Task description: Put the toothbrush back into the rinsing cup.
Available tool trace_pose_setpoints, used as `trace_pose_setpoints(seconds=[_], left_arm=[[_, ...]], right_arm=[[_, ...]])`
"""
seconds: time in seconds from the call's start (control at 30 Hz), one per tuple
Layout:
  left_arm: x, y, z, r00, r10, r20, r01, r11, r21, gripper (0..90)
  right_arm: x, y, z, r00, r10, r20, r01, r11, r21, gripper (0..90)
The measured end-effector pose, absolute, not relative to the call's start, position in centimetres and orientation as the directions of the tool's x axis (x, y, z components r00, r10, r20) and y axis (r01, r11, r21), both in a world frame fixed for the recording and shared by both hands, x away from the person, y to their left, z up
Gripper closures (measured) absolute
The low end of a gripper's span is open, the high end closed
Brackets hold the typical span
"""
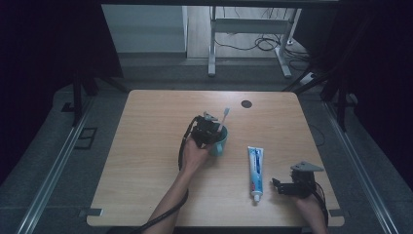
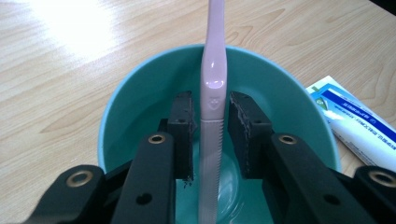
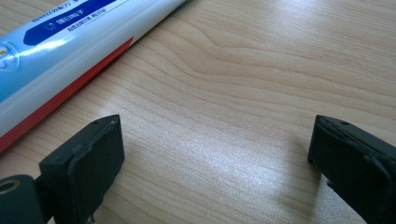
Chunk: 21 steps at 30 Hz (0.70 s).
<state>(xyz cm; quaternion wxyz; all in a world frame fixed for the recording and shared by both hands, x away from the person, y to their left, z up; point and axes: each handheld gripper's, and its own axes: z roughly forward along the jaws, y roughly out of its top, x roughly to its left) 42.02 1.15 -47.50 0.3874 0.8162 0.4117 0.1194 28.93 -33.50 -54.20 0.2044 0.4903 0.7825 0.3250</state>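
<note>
The toothbrush (image 2: 212,93) stood in the teal cup (image 2: 140,93) near the desk's (image 1: 146,185) middle, its long axis leaning up and away between my left claw's (image 2: 211,135) pads. Those jaws stood slightly apart, with slim gaps on both sides. I judged a straight withdrawal cleared it. My right claw (image 3: 215,154) gaped wide beside the toothpaste tube (image 3: 70,51).

The teal cup (image 1: 218,144) with the toothbrush (image 1: 224,118) rising from it blocks the table's (image 1: 146,170) middle, and the toothpaste tube (image 1: 255,171) lies just right of it. The left half, far edge and right margin lie open.
</note>
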Motion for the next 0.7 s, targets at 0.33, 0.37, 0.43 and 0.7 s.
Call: trace_pose_setpoints(seconds=[0.33,0.37,0.43,0.7], left_arm=[[41.5,1.3,-46.5,0.637,0.765,-0.092,0.548,-0.366,0.752,61.4],[41.4,1.3,-46.4,0.638,0.765,-0.089,0.545,-0.366,0.754,59.0],[41.3,1.3,-46.2,0.637,0.766,-0.087,0.54,-0.362,0.76,56.7],[40.7,1.5,-45.3,0.639,0.766,-0.074,0.517,-0.356,0.778,48.5]], right_arm=[[28.9,-33.5,-54.2,-0.436,0.9,-0.001,0.634,0.308,0.709,3.7],[28.9,-33.5,-54.2,-0.436,0.9,-0.001,0.634,0.308,0.709,3.7],[28.9,-33.5,-54.2,-0.436,0.9,-0.001,0.634,0.308,0.709,3.7],[28.9,-33.5,-54.2,-0.437,0.9,-0.003,0.633,0.309,0.71,3.7]])
